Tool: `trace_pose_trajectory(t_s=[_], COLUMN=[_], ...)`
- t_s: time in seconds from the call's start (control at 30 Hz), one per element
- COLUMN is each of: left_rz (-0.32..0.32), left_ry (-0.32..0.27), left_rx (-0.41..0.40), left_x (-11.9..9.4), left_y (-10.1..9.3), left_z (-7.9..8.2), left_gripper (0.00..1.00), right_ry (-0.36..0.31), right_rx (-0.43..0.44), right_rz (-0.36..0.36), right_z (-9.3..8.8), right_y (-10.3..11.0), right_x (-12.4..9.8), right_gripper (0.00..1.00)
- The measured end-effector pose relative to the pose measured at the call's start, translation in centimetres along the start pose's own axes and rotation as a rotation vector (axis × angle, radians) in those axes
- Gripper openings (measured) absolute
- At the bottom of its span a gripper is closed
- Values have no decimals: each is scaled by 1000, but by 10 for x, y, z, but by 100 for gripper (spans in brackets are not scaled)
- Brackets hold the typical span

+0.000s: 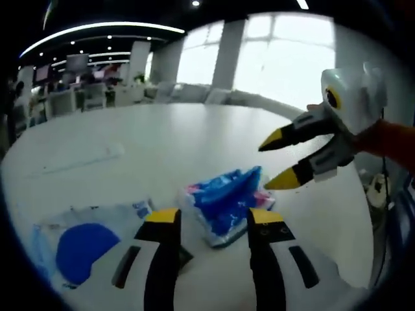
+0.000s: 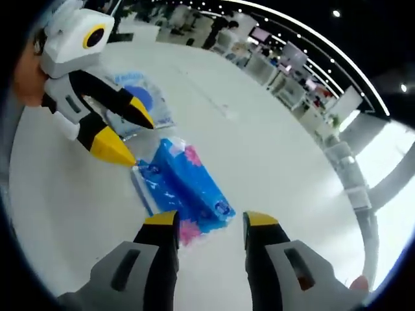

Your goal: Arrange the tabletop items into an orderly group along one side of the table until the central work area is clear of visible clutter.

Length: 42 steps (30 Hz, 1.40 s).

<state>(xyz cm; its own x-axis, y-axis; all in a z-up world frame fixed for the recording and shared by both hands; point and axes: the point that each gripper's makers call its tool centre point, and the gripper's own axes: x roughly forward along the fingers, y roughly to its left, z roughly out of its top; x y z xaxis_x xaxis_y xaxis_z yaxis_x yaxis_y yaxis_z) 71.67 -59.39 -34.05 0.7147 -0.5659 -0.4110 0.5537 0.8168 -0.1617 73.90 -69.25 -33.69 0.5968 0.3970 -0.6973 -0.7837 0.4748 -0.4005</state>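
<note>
My left gripper (image 1: pixel 211 217) hangs with jaws spread wide and holding nothing, just short of the blue packet (image 1: pixel 227 204) lying mid-table (image 1: pixel 162 142). My right gripper (image 2: pixel 209 220) is likewise wide apart and bare, at the packet's other side. A clear bag with a blue disc (image 1: pixel 84 249) lies beside it, nearer the table edge.
</note>
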Motion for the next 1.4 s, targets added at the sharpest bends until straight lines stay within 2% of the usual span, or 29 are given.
trace_pose_trajectory(t_s=[0.1,0.27,0.4,0.53,0.63,0.73,0.8,1.17,1.4], left_rz=[-33,-72,-107,-169,-222,-259,-277,-347,-356], left_ry=[-5,-8,-5,3,11,2,9,-11,-34], left_rx=[17,57,52,89,65,104,98,118,124], left_x=[-5,-17,-27,-44,-57,-74,-85,-141,-179], left_y=[-8,-16,-22,-32,-38,-39,-40,-53,-51], left_z=[5,14,20,21,22,22,20,19,20], left_gripper=[46,50,56,61,65,69,72,75,75], right_ry=[-16,-56,-80,-120,-132,-163,-175,-206,-226], right_rx=[16,60,75,90,97,121,126,124,121], right_rz=[25,58,91,146,185,229,242,270,275], right_z=[1,7,12,21,24,32,36,56,71], right_y=[7,17,29,49,65,83,93,135,159], right_x=[-7,-20,-29,-42,-50,-60,-65,-88,-102], right_gripper=[48,54,64,74,75,78,78,78,79])
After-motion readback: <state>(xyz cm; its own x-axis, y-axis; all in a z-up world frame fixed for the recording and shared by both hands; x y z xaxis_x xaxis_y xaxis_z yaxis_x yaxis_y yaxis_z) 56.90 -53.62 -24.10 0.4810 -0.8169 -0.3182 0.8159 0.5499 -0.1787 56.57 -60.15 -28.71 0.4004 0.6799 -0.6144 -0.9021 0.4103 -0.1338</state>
